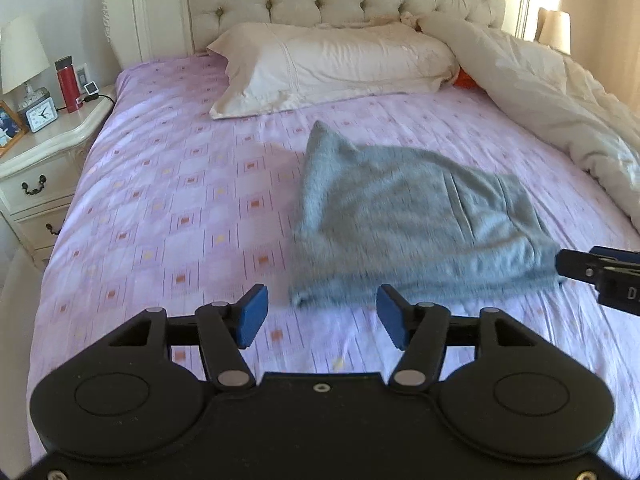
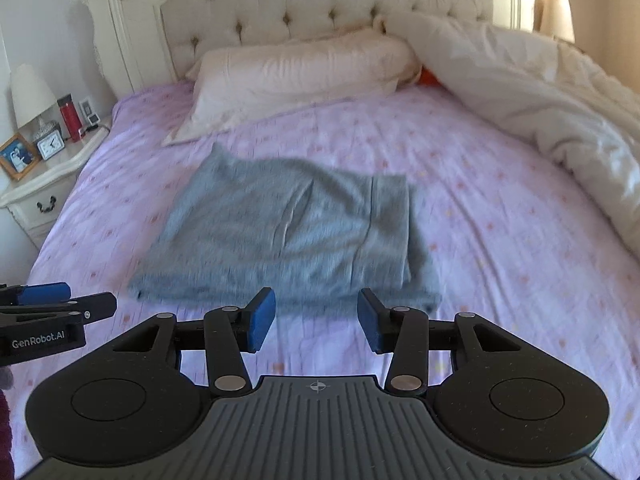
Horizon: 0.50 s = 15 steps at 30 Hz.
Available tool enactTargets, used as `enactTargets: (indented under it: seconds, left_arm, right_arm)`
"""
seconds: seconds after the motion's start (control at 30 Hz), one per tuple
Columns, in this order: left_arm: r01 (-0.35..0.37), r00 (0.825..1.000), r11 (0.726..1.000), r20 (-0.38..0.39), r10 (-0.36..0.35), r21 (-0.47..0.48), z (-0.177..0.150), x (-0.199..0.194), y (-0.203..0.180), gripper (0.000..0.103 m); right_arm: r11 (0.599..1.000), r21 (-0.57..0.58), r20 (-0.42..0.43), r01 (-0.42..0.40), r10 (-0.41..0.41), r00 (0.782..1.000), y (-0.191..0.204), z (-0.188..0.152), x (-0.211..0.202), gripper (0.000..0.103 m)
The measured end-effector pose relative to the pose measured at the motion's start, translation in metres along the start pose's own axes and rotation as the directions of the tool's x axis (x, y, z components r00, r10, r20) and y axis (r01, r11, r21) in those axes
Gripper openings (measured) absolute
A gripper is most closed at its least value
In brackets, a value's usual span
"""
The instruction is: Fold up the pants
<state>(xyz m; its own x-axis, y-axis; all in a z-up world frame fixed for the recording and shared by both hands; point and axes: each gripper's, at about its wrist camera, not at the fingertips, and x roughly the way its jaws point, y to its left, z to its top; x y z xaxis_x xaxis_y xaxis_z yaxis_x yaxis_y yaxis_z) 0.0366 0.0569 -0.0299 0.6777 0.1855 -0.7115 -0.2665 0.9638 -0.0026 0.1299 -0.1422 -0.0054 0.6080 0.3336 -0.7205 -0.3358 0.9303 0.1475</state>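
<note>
Pants (image 2: pixel 288 228) folded, mid-bed (image 1: pixel 160 200) — near hem beyond both open, empty jaws.

Folded pants (image 2: pixel 288 224) lie mid-bed (image 2: pixel 500 248). A pillow (image 2: pixel 296 76) sits behind them at twelve o'clock, a bunched duvet (image 2: pixel 560 108) at two o'clock, a nightstand (image 2: pixel 44 188) at ten o'clock.

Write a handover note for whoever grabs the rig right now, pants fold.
Left claw: open, empty, just short of the pants' near edge; its jaws have just been opening.
Right claw: open, empty, at the same edge.
Grey knit pants: folded into a compact stack mid-bed on the lilac patterned sheet, clear of the cream pillow.
Done: fold looks complete.
Left: possibly tidy the far-left corner, which sticks out.
</note>
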Motion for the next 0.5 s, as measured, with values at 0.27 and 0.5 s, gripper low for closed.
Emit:
enactTargets:
  seconds: [0.27,0.5]
  left_arm:
    - [0.031,0.997,0.999,-0.07,-0.03,0.012,-0.013,0.001,-0.008,0.065]
    - [0.036,0.994,0.999,-0.101,-0.033,0.032,-0.018,0.006,-0.015,0.065]
  right_arm:
    - [0.999,0.019,-0.022,0.029,-0.029,0.999,0.0,-0.007,0.002,0.044]
    - [0.999,0.019,-0.026,0.039,-0.038,0.999,-0.001,-0.008,0.006,0.044]
